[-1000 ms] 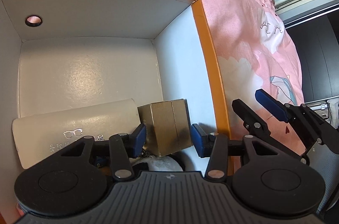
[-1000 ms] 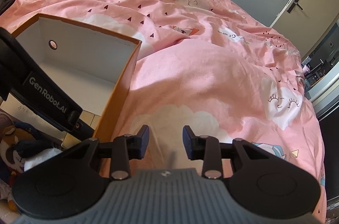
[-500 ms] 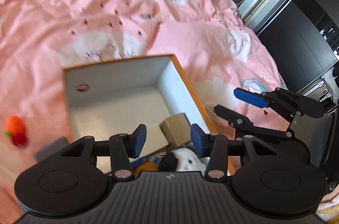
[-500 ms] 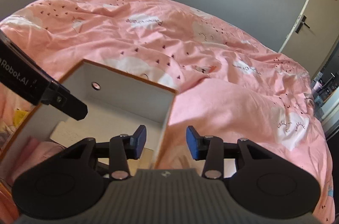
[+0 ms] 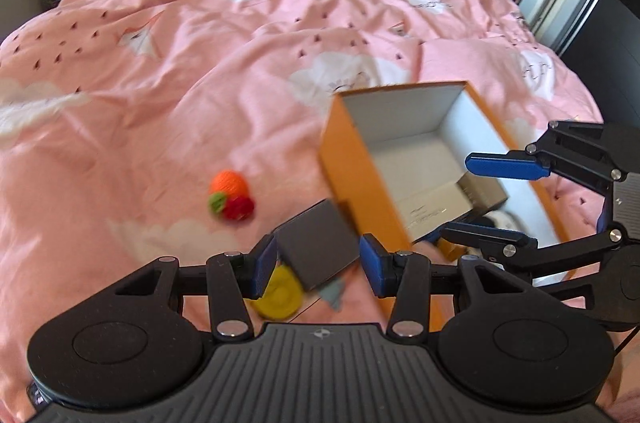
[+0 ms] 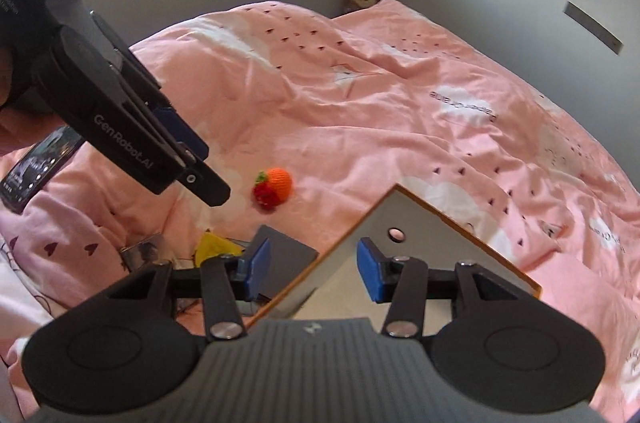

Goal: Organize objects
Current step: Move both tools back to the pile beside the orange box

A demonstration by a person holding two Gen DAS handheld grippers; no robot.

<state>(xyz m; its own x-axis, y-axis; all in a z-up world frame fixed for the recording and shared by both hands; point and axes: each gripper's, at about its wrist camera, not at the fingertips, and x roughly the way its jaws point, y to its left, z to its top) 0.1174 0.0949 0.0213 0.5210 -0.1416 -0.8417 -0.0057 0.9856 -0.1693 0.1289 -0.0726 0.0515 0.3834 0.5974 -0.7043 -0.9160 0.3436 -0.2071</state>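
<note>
Both hand-held grippers pulled back from orange box point(image 5: 362, 179) | left empty, apart | right opening, empty | grey box point(image 5: 320, 243) near

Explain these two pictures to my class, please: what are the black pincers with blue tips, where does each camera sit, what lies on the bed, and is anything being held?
Each picture comes from a wide-angle camera fixed on a hand-held gripper, looking forward along its two blue-padded fingers. A person carries one in each hand; there is no robot arm.

The left wrist view shows the left gripper at the bottom and the right gripper entering from the right. The right wrist view shows the right gripper's own fingers, with the left one upper left.

On the pink bedspread lie an orange cardboard box with things already inside, a small knitted orange-and-red toy, a dark grey flat box and a yellow round thing.

Nothing is held. The left gripper's jaws stand open above the grey box; the right gripper's jaws are opening, empty.
</note>
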